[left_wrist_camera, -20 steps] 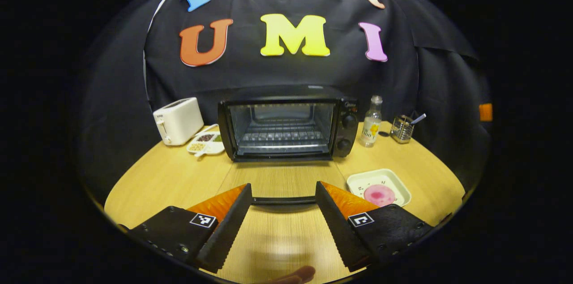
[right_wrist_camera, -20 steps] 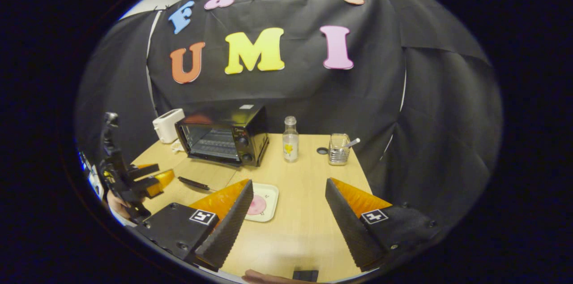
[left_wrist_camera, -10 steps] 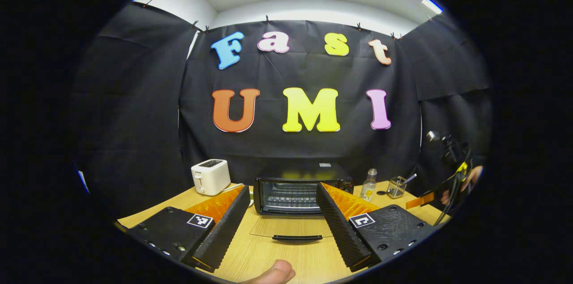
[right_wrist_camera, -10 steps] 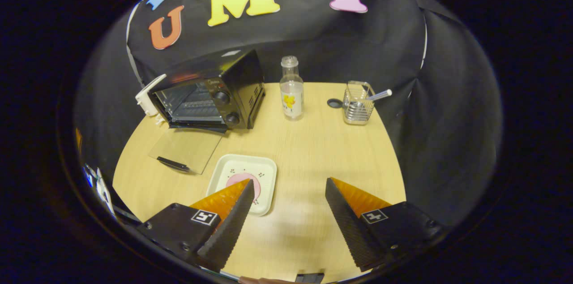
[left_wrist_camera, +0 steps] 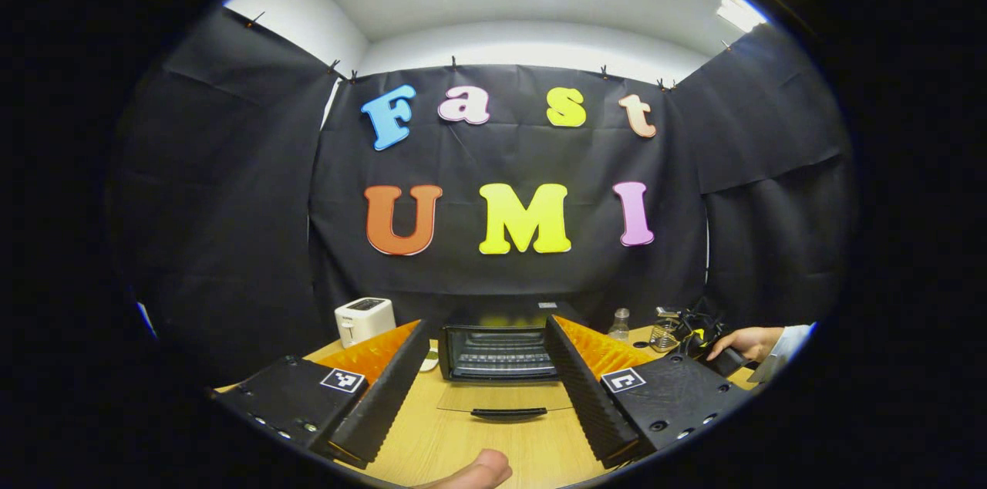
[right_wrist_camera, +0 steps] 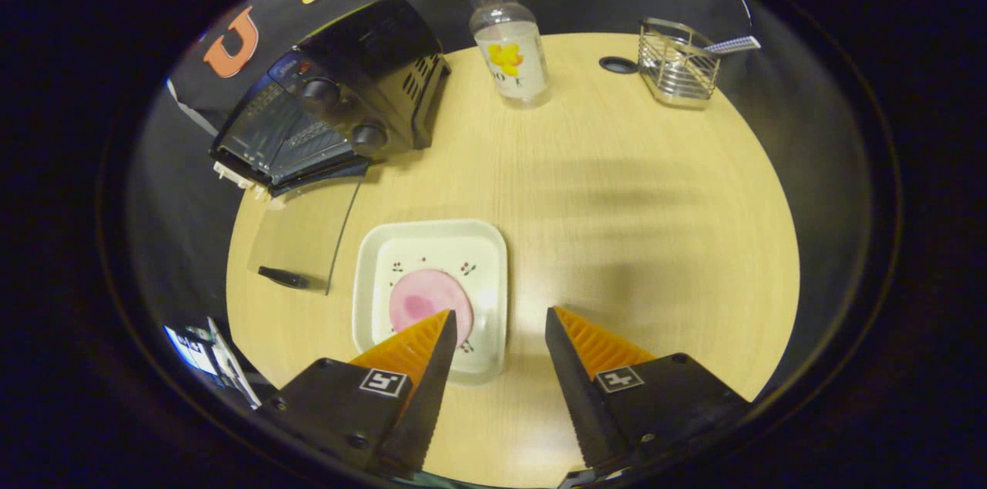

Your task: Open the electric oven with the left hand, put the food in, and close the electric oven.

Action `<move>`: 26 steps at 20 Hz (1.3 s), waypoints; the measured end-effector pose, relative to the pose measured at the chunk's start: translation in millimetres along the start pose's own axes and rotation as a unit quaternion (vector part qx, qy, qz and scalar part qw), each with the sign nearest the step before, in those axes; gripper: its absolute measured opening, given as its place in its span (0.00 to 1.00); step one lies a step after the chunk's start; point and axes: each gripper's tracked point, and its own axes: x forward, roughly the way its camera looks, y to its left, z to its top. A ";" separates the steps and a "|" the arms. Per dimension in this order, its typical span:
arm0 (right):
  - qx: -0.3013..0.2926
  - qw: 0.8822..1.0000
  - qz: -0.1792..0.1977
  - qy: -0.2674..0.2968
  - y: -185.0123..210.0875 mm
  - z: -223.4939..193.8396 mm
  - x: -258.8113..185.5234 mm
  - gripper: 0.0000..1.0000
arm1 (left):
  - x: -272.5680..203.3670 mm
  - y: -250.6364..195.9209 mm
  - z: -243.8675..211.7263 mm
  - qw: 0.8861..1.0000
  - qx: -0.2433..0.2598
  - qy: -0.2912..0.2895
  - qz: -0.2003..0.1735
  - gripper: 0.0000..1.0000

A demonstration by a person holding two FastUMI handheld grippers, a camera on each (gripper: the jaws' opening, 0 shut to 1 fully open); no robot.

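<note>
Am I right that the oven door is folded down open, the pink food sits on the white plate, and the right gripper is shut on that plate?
Not quite. In the right gripper view the right gripper is open above the table, its fingers holding nothing. The oven door is down and the pink food is on the white plate.

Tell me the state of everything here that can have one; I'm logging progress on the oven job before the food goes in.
oven: open, empty rack.
oven door: folded down flat over the table.
plate: on the table, holding the food.
food: on the plate, not yet gripped.
bottle: upright, no cap.
wire holder: upright, a utensil in it.
left gripper: open, holding nothing.
right gripper: open above the plate's edge.
</note>
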 end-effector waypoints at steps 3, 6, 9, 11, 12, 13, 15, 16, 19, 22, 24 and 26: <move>0.023 0.998 0.035 0.056 6.4 -14.7 21.0 0.31 | -7.1 -2.2 -1.6 1.000 0.003 0.004 -0.002 0.95; 0.037 0.994 0.073 0.073 6.5 -8.0 21.2 0.02 | -9.9 -4.4 4.9 1.000 -0.006 0.000 -0.006 0.95; 0.064 0.990 0.104 0.076 5.0 -7.1 21.3 0.04 | -13.3 -7.1 6.4 1.000 -0.005 0.000 -0.007 0.95; 0.076 0.988 0.111 0.071 4.3 -8.3 19.8 0.01 | -13.9 -9.9 5.0 1.000 -0.003 0.006 -0.008 0.95; 0.084 0.988 0.113 0.066 1.8 -8.1 19.3 0.01 | -15.0 -9.7 4.6 1.000 -0.003 0.009 -0.008 0.95; 0.096 0.987 0.117 0.062 -0.1 -9.0 17.6 0.01 | -16.9 -10.1 3.1 1.000 -0.003 0.013 -0.011 0.95; 0.121 0.983 0.130 0.053 -8.4 -12.6 12.8 0.01 | -18.1 -12.3 3.2 1.000 -0.008 0.014 -0.018 0.96; 0.134 0.981 0.134 0.049 -13.3 -14.3 9.6 0.01 | -20.1 -13.4 4.4 1.000 -0.011 0.015 -0.021 0.95; 0.154 0.978 0.140 0.032 -28.4 -17.4 -6.8 0.01 | -25.2 -17.9 6.8 0.999 -0.008 0.018 -0.034 0.95; 0.154 0.977 0.145 0.010 -38.1 -14.4 -30.4 0.01 | -33.2 -19.0 2.2 0.999 0.003 0.024 -0.042 0.95; 0.149 0.978 0.147 -0.003 -41.0 -11.5 -47.3 0.01 | -35.6 -18.9 -3.8 0.999 0.012 0.030 -0.042 0.95; 0.145 0.978 0.148 -0.018 -37.7 -7.8 -65.1 0.01 | -36.9 -14.9 -6.7 0.999 0.018 0.035 -0.036 0.95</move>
